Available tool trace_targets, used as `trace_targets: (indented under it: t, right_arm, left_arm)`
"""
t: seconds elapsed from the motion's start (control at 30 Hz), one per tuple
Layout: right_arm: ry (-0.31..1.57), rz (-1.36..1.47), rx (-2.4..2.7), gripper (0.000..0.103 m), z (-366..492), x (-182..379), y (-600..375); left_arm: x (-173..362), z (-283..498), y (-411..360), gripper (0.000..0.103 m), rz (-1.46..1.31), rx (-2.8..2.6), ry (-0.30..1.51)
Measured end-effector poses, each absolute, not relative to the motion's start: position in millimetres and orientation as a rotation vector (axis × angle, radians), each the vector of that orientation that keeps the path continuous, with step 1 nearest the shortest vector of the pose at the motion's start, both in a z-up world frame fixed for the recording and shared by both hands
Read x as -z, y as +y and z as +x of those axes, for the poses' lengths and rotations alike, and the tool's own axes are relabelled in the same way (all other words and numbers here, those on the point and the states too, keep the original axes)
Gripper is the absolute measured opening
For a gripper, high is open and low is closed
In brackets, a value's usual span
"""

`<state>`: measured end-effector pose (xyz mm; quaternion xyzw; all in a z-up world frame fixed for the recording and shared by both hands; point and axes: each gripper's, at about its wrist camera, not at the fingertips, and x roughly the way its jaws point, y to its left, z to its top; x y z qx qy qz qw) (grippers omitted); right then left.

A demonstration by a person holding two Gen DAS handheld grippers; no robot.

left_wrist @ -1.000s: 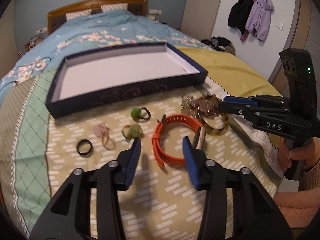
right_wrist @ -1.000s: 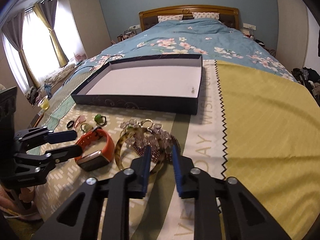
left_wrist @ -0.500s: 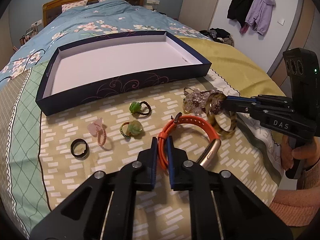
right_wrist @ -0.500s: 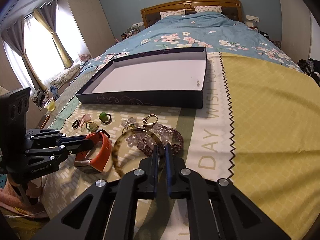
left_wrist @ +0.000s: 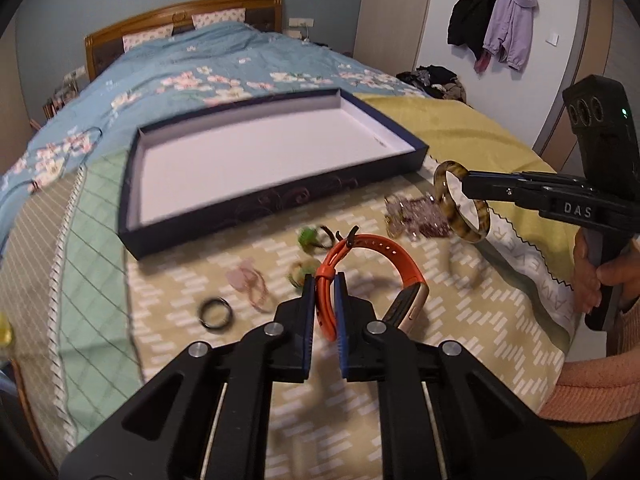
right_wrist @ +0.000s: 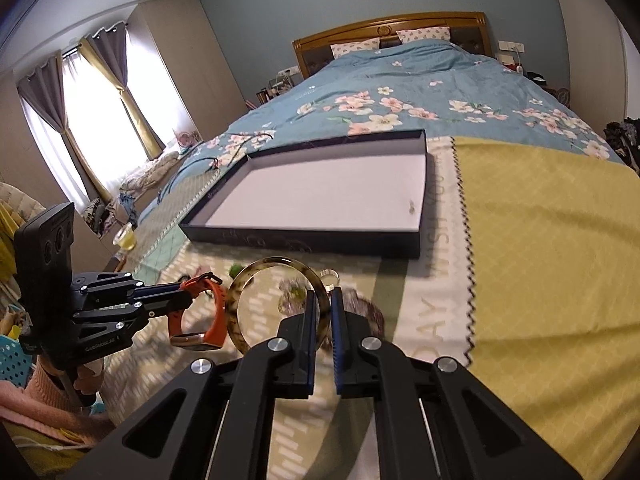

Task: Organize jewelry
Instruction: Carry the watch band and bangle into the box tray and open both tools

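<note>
From my left wrist camera, my left gripper [left_wrist: 325, 280] has its fingers pinched tight on the strap of the orange smartwatch [left_wrist: 372, 276], lifted above the patterned bed cloth [left_wrist: 460, 340]. Below lie a black ring [left_wrist: 216, 313], a pink ring [left_wrist: 250, 285], two green rings [left_wrist: 310, 236] and a beaded bracelet [left_wrist: 416, 216]. The navy tray [left_wrist: 248, 216] sits beyond them.

From my right wrist camera, my right gripper [right_wrist: 323, 304] is clamped on the tortoiseshell bangle [right_wrist: 256, 304], held in the air just in front of the tray [right_wrist: 320, 240].
</note>
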<state>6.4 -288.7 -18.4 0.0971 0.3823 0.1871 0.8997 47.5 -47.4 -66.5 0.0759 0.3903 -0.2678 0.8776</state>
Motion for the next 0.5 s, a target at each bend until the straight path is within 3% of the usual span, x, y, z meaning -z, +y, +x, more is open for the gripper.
trace_targets:
  t: [0.5]
  right_arm:
    - [0.747,0.131,-0.345,0.005,108.2,-6.1,-280.2]
  left_arm:
    - [9.6,122.4,-42.9,0.01,0.27,0.495,0.693]
